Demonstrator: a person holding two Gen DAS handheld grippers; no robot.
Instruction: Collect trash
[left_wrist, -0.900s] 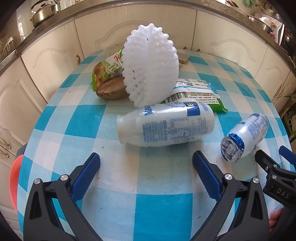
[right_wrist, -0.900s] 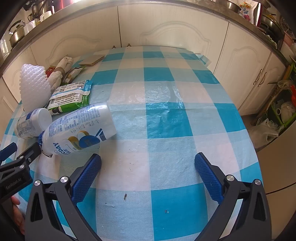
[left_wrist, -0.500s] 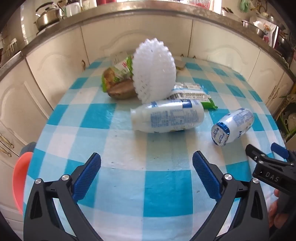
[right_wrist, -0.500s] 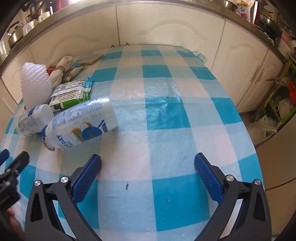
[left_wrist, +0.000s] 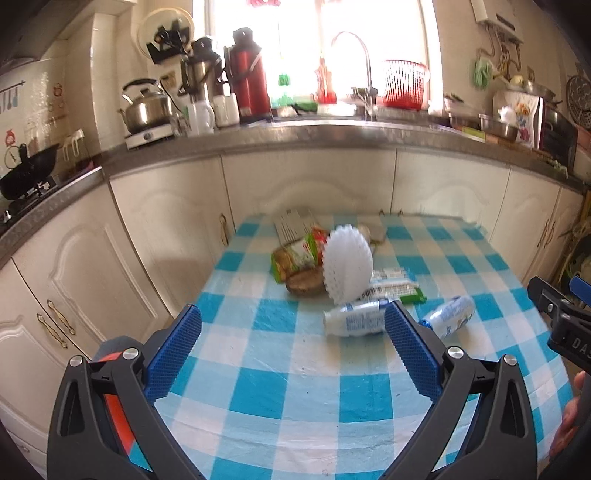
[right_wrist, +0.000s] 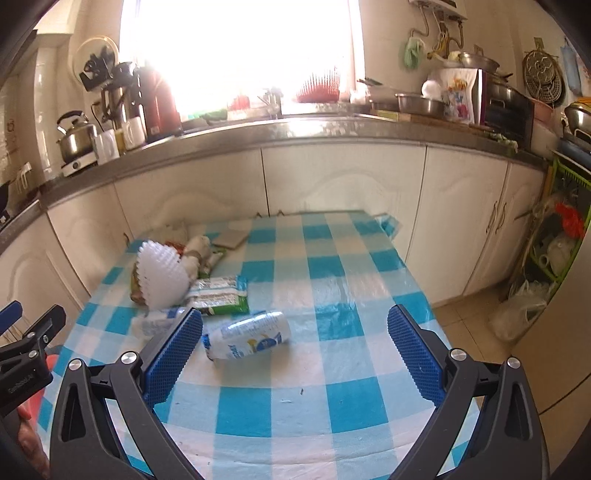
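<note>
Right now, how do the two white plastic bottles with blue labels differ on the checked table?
The left bottle lies crosswise, beside the white foam net; the right bottle lies angled, apart from the pile, its capped end nearer the camera. Both lie on their sides, ungripped.

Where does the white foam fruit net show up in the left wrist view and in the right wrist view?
Left wrist view: white foam net stands centre, just above the lying bottles, among the wrappers.
Right wrist view: the net is left of centre, beside the green-and-white packet.
Shared landmark: the blue-checked tablecloth.
</note>
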